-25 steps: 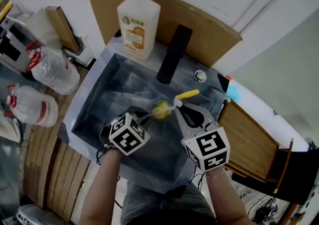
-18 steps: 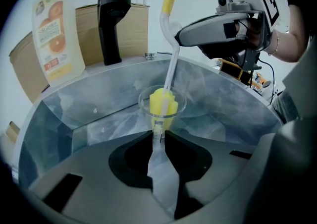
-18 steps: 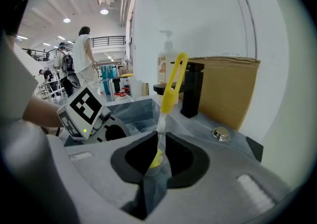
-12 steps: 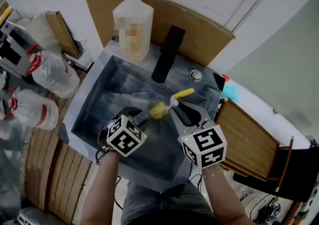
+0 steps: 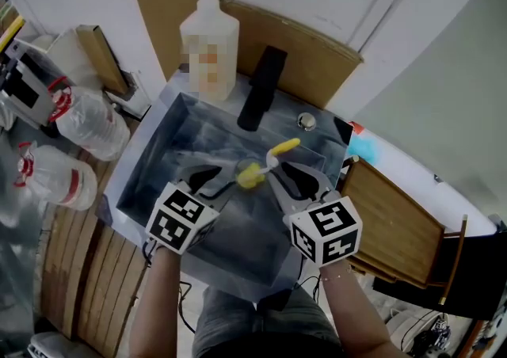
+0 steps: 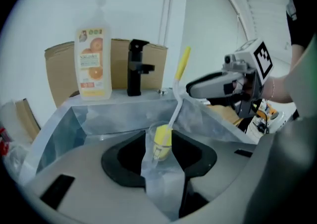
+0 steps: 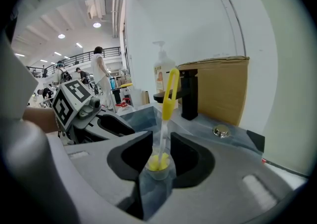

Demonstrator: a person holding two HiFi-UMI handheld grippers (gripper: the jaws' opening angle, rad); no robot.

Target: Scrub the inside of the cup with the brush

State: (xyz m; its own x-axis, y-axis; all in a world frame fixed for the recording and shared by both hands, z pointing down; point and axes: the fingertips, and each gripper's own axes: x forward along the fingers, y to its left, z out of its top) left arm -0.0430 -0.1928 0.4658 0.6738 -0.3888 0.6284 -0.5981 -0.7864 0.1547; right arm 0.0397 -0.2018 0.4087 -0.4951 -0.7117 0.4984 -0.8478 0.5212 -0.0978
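Note:
A small clear cup [image 5: 249,173] stands upright on the floor of the sink [image 5: 170,150]. A brush leans in it, its yellow sponge head [image 6: 162,141] inside and its yellow handle [image 5: 285,146] tilted up to the right. My left gripper [image 5: 218,184] is opening; the cup [image 6: 159,143] sits between its black pads with a gap on each side. My right gripper [image 5: 287,180] is opening too. The brush shaft [image 7: 163,134] rises between its pads, untouched, above the cup [image 7: 159,166].
A black faucet [image 5: 257,99] and a soap bottle [image 5: 208,47] stand on the sink's back rim, with cardboard [image 5: 317,55] behind them. Two plastic water bottles [image 5: 87,123] lie to the left. A wooden board [image 5: 388,214] is at the right.
Both grippers' jaws have spread apart and let go of the cup and brush. The left gripper has drawn back to the lower left. Cup and brush stay in place.

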